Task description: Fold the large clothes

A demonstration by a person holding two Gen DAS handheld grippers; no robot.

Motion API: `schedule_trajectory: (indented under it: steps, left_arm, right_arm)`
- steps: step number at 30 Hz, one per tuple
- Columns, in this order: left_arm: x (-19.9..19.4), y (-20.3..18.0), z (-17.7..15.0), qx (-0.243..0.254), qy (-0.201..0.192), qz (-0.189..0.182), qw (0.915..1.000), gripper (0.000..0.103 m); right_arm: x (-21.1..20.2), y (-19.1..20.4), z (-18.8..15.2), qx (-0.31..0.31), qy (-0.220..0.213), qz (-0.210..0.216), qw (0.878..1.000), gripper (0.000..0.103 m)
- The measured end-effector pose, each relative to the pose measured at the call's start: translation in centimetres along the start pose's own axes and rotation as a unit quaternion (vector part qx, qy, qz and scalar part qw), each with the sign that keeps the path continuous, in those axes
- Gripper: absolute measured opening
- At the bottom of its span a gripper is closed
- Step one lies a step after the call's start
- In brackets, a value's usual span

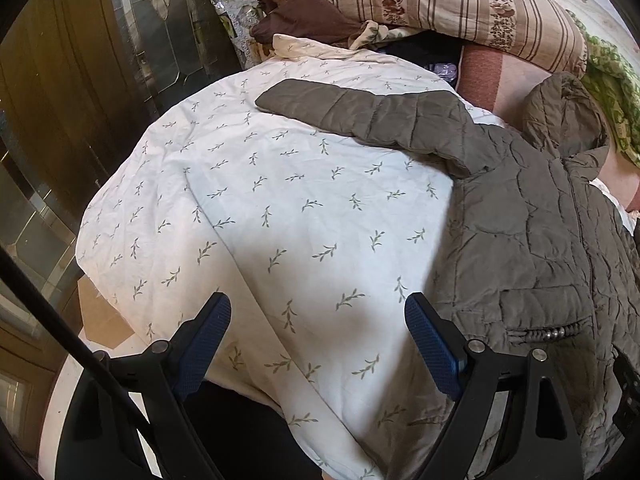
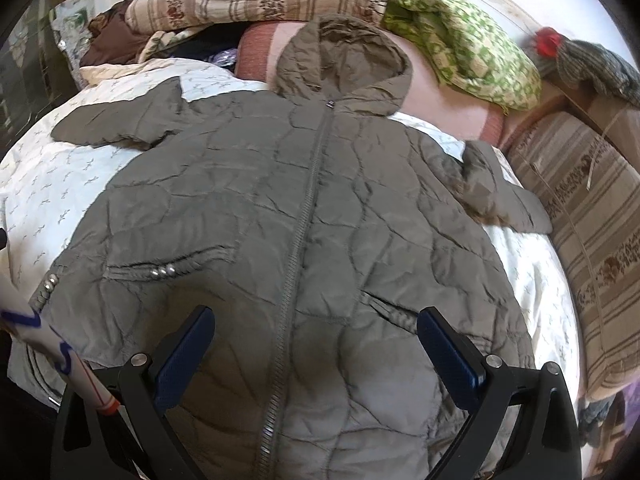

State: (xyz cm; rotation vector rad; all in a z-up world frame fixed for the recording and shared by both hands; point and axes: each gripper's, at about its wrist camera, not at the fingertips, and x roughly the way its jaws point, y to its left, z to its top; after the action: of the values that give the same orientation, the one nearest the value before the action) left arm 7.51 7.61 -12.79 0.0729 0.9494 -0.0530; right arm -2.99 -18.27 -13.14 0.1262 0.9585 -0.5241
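Left tongs (image 1: 318,312) wide apart, right tongs (image 2: 316,326) wide apart, both holding nothing

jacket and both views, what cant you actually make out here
- Jacket hem: right wrist view, cut off by the bottom edge and the right tool.
- Jacket's right half: left wrist view, cut off at the frame edge.
- Clothes behind the striped pillow: left wrist view, hidden by the pillow.
- Floor beneath the sheet: mostly hidden behind the left tool.
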Motion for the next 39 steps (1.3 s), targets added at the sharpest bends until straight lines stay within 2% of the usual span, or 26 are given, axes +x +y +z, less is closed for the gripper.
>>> schedule_trajectory:
  steps: [10, 20, 25, 39]
  left_arm:
    - [1.1, 1.1, 0.4, -0.009, 0.007, 0.009, 0.9999, 0.088]
    - [3.1, 1.5, 1.0, -0.016, 0.022, 0.015, 0.9995, 0.088]
    - [3.9, 1.2, 1.5, -0.011, 0.025, 0.021, 0.9994, 0.088]
    - [6.8, 0.8, 3.9, -0.009, 0.027, 0.055, 0.9981, 0.088]
  right_arm:
    - [1.2, 4.9, 2.6, -0.052, -0.03, 0.017, 0.998, 0.103]
    - [5.5, 8.5, 3.2, -0.085, -0.011, 0.032, 0.996, 0.103]
    - [8.1, 8.8, 2.7, -0.075, 0.019, 0.046, 0.996, 0.103]
    - [9.8, 8.4, 2.3, -0.057, 0.01, 0.076, 0.995, 0.103]
